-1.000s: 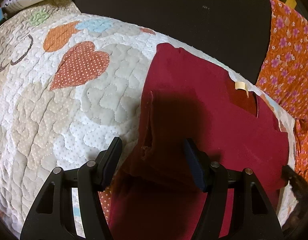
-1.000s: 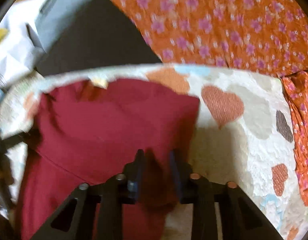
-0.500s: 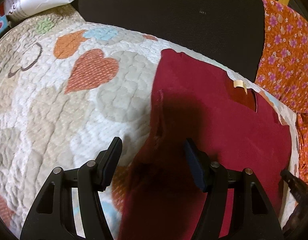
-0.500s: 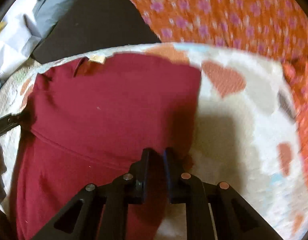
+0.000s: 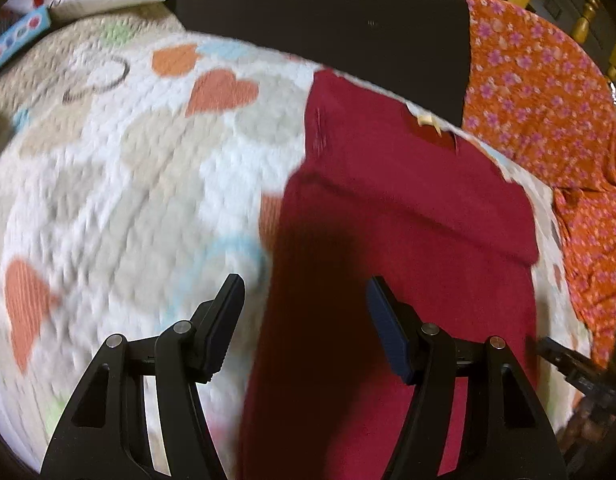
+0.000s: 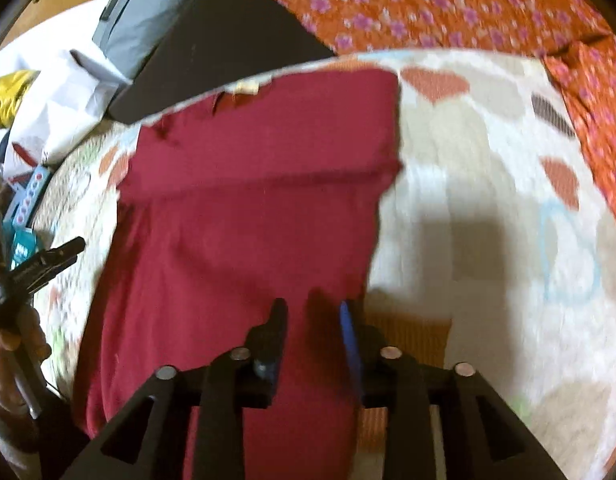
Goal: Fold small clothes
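A dark red shirt (image 5: pixel 407 216) lies flat on a heart-patterned quilt (image 5: pixel 108 200), both sleeves folded in, collar tag at the far end. It also shows in the right wrist view (image 6: pixel 248 208). My left gripper (image 5: pixel 306 300) is open and empty, hovering over the shirt's left edge near the hem end. My right gripper (image 6: pixel 313 312) is partly open above the shirt's right edge, with no cloth between the fingers. The left gripper also shows at the left edge of the right wrist view (image 6: pixel 48 260).
A dark cushion (image 5: pixel 327 28) lies beyond the quilt's far edge. Orange flowered cloth (image 5: pixel 547 100) covers the right side. A white bag (image 6: pixel 56 108), a grey pillow (image 6: pixel 144 16) and a blue box (image 5: pixel 16 40) sit at the far left.
Both grippers have pulled back toward the hem end of the shirt. The right gripper, nearly shut half a second ago, has opened a little and let go of the folded sleeve.
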### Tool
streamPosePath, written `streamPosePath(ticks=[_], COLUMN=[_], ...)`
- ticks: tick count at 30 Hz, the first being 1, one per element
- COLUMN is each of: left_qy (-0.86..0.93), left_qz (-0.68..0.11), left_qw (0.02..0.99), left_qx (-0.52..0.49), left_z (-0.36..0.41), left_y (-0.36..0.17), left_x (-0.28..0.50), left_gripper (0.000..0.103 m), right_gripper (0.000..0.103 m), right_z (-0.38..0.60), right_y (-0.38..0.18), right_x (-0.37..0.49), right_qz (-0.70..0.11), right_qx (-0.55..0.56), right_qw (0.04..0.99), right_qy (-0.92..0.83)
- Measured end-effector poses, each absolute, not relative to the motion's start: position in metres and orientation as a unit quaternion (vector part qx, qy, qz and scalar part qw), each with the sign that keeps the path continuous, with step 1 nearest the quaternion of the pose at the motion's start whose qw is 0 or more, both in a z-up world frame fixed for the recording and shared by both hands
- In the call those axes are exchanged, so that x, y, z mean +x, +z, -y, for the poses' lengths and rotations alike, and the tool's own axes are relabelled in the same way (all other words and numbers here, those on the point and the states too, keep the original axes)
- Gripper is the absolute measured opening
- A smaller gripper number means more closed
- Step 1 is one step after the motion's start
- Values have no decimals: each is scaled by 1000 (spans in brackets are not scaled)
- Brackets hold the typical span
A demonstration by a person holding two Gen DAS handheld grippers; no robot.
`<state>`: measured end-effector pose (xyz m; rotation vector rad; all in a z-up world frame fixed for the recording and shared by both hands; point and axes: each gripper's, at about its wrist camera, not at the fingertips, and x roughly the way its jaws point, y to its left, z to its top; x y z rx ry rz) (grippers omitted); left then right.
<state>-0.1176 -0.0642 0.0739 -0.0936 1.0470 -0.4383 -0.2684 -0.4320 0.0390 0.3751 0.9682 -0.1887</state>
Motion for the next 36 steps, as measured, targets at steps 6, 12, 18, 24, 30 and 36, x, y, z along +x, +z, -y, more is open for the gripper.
streamPosePath(ticks=[6,12,18,24,30,36], left_qy=[-197,-184,-181,-172,-170,-171], left_qz=[-520,-531,-528,-511,-506,-497], left_qw=[831,827,830,841,845,850], left_qx=[-34,-24,-11,32,36,45], left_z=[49,43,42,51,52,52], left_y=[56,42,35,32,31,32], left_x=[-150,-159,-166,-175,-176,-185], left_gripper=[64,64,64,66,66,66], right_gripper=[39,19,7,5,8,36], right_z=[433,427,429,444,439,414], right_y=[17,8,21,9,29,20], right_x=[-294,-294,-308,-319,-338,-356], right_qz=[-471,-442,-426,-428,-409,-439], right_qx=[204,202,171,217,241,229], right_qw=[850,868,880,868,874,866], right_qy=[-114,-102,-124,-126,-107,-73])
